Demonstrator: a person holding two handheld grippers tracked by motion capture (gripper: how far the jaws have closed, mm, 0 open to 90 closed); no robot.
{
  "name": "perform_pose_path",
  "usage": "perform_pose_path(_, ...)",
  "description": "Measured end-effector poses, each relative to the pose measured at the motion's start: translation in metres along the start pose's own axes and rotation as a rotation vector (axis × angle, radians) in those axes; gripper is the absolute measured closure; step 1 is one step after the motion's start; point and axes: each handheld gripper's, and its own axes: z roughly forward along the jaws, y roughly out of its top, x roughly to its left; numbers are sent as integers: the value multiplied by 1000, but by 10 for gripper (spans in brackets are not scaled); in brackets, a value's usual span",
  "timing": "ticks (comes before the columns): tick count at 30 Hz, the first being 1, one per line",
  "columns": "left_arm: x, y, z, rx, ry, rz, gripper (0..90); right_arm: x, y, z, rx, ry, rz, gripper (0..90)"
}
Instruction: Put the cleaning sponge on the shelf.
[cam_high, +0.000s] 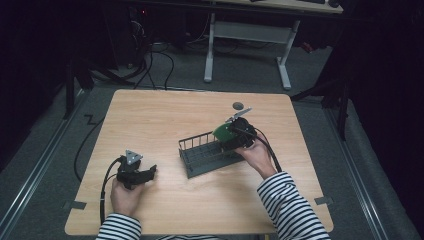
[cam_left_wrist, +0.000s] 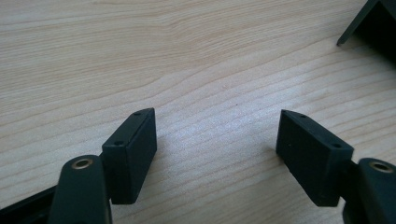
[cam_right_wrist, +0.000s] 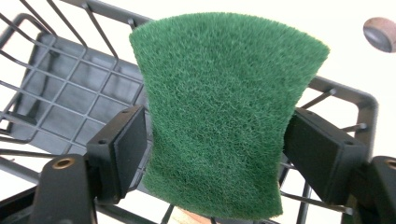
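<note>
My right tongs (cam_right_wrist: 212, 154) pinch a green scouring pad (cam_right_wrist: 224, 112) by its narrowed sides, holding it just above the black wire basket (cam_high: 200, 157) on the table (cam_high: 150, 120). My left tongs (cam_left_wrist: 215, 149) stand spread over bare wood, nothing between them.

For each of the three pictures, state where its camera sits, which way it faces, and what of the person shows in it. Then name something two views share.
High view: above the person's side, looking forward and down on the table; striped sleeves, both hands.
Left gripper view: on the left gripper, facing bare tabletop; its jaws apart.
Right gripper view: on the right gripper, facing the green scouring pad above the black wire basket.
Shared: pad and basket appear from above too.
</note>
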Motion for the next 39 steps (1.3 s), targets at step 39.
perform_pose_path(39,-1,0,0,1,4,4,295,-39,-55,-92,-201,-54,134,277)
